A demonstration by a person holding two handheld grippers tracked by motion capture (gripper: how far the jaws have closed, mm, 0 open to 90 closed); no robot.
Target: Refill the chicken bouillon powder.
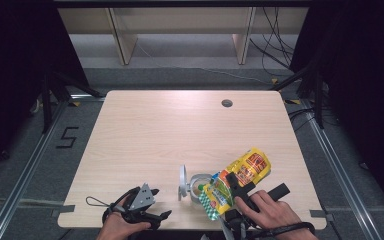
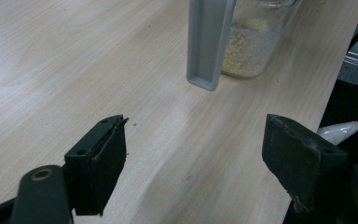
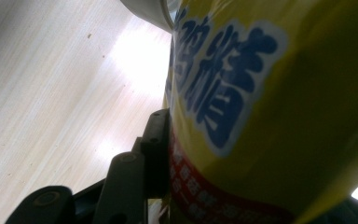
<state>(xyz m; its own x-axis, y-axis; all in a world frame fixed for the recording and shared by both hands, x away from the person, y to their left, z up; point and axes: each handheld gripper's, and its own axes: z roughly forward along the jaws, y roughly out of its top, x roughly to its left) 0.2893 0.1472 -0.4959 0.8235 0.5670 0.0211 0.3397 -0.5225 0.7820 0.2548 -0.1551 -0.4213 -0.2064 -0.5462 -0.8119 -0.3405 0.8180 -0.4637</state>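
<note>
**Mara:** Right hand-held gripper [image 1: 236,192], at the near edge of the desk [image 1: 145,135], is clamped on a yellow snack bag [image 1: 237,182]. In the right gripper view the one jaw that shows presses flat against the yellow film, by the red band under the blue lettering.

**Theo:** And the bag lies tilted, its green-checked end towards the glass jar [image 1: 199,186], its far end raised towards the right. So the step looks like pouring from the bag into the jar.

**Mara:** That's my reading too. To do it well, bring the low end right over the jar mouth before tipping any further. The film is soft and will crumple, so squeeze no harder. Whether the low end is cut open I cannot tell.

**Theo:** What about the left hand-held gripper [image 1: 142,207]?

**Mara:** Its jaws stand wide apart with bare desk between them, holding nothing. It rests near the front edge, left of the jar. It could steady the jar, which is light and could slide if the bag nudges it.

**Theo:** The lid [image 2: 209,44] stands open on the jar's left, a grey flap, so the mouth is free. Pale crumbs [image 2: 251,46] already lie in the bottom.

**Mara:** The bag itself is glossy yellow with a red and orange panel, bold blue characters outlined in white, and a green and white checked strip at the low end.
</note>
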